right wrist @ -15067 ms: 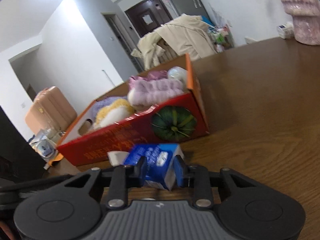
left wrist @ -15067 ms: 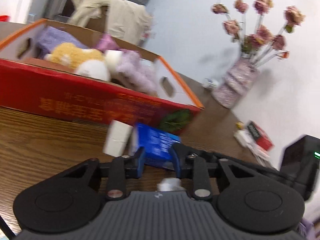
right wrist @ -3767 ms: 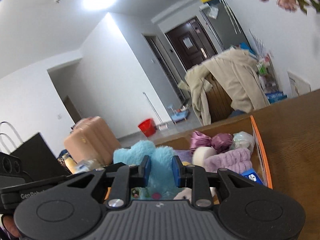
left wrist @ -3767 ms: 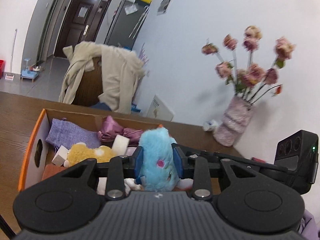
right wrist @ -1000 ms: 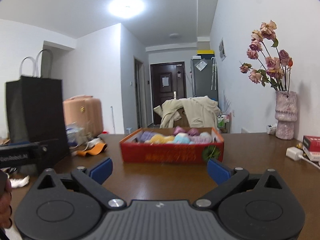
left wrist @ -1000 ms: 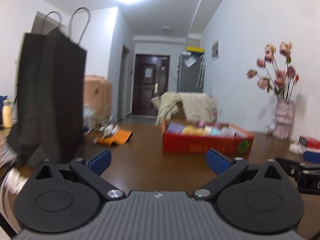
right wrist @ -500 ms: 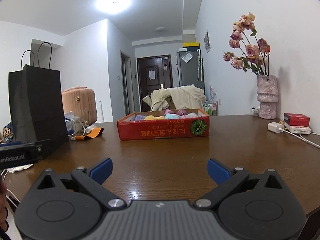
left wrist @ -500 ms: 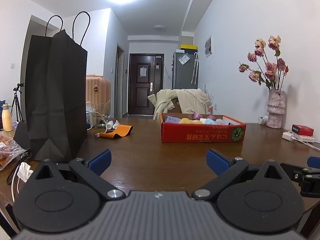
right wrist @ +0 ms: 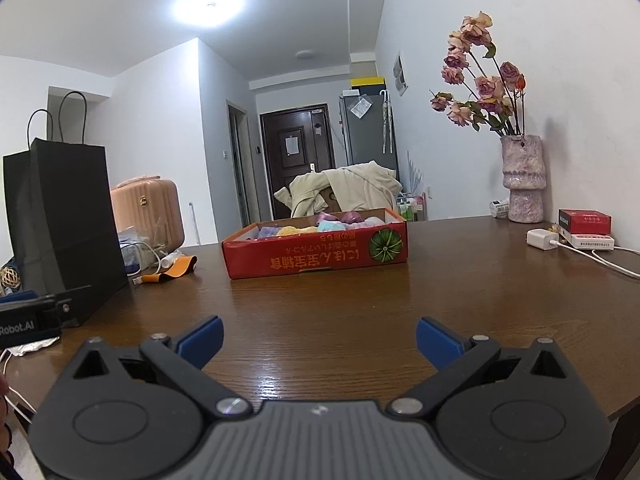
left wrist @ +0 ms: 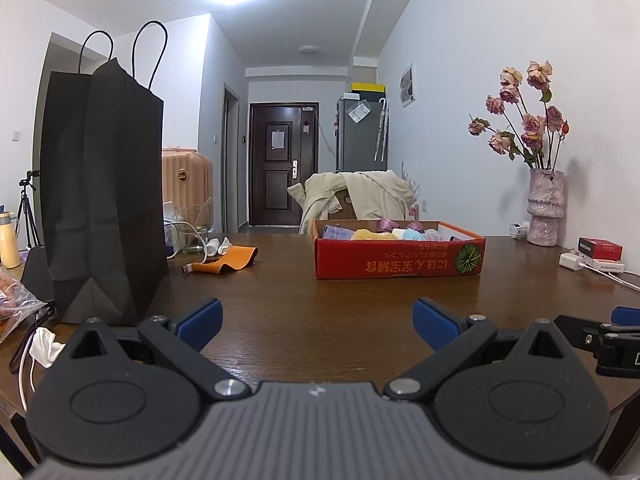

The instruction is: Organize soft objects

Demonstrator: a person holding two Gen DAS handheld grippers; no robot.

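Note:
A red cardboard box point(left wrist: 398, 266) with a pumpkin print stands far ahead on the brown wooden table point(left wrist: 320, 320); it also shows in the right wrist view point(right wrist: 316, 258). Several soft things, purple, yellow, white and light blue, lie inside it point(left wrist: 400, 233). My left gripper point(left wrist: 316, 318) is wide open and empty, low over the near table edge. My right gripper point(right wrist: 319, 338) is wide open and empty, also near the front edge. Part of the right gripper shows at the right of the left wrist view point(left wrist: 612, 334).
A tall black paper bag point(left wrist: 102, 196) stands at the left. An orange strap with a cable point(left wrist: 226, 261) lies beside it. A vase of dried roses point(left wrist: 544, 212), a red packet point(left wrist: 600, 249) and a white charger with cord point(right wrist: 542, 238) sit at the right.
Both grippers, which had set a blue plush into the box, have drawn back to the near table edge, open and empty. In the last half second they have barely moved.

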